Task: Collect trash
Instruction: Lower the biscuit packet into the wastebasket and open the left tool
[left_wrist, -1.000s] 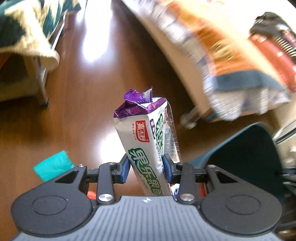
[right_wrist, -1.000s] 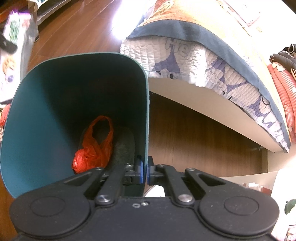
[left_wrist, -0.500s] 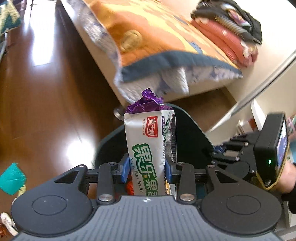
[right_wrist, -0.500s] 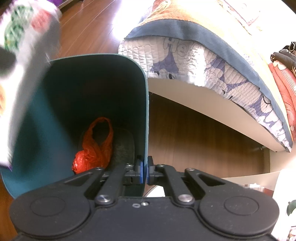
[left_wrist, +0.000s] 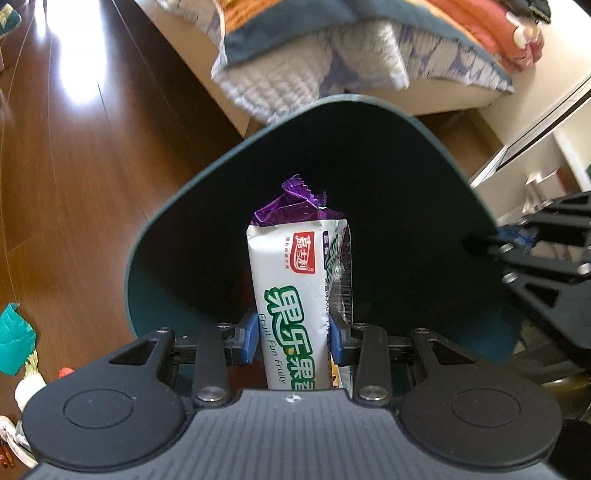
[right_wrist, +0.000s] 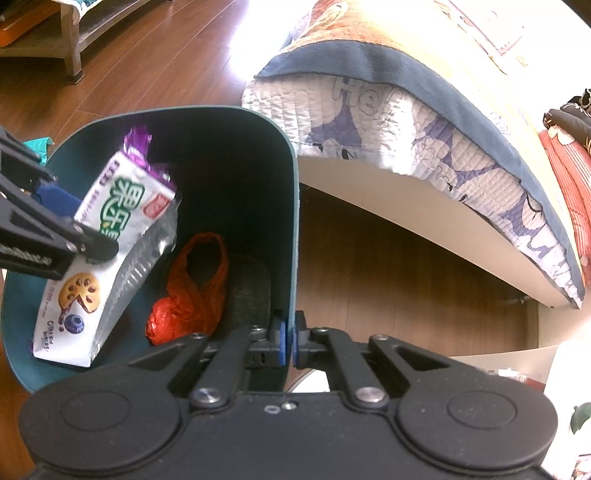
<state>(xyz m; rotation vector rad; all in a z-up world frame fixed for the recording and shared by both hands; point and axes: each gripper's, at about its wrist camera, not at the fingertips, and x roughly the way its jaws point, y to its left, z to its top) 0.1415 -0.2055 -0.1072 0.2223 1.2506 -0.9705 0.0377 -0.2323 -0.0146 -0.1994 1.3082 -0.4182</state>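
A white snack wrapper (left_wrist: 295, 280) with green lettering and a purple end is pinched between the blue pads of my left gripper (left_wrist: 293, 334). It hangs inside the mouth of the teal bin (left_wrist: 332, 99). In the right wrist view the same wrapper (right_wrist: 122, 206) slants over the bin's left side, with the left gripper (right_wrist: 66, 221) shut on it. A red plastic bag (right_wrist: 192, 291) lies on the bin's bottom. My right gripper (right_wrist: 289, 339) is shut on the bin's near wall (right_wrist: 291, 221), one pad on each side of it.
A bed with a patterned quilt (right_wrist: 406, 122) overhangs the wooden floor just beyond the bin. A teal scrap (left_wrist: 14, 332) and other small litter (left_wrist: 29, 384) lie on the floor at the left. A low wooden bench (right_wrist: 74, 37) stands far off.
The left gripper has carried the wrapper from above the bare floor to the bin's mouth. The right gripper and the bin have stayed put.
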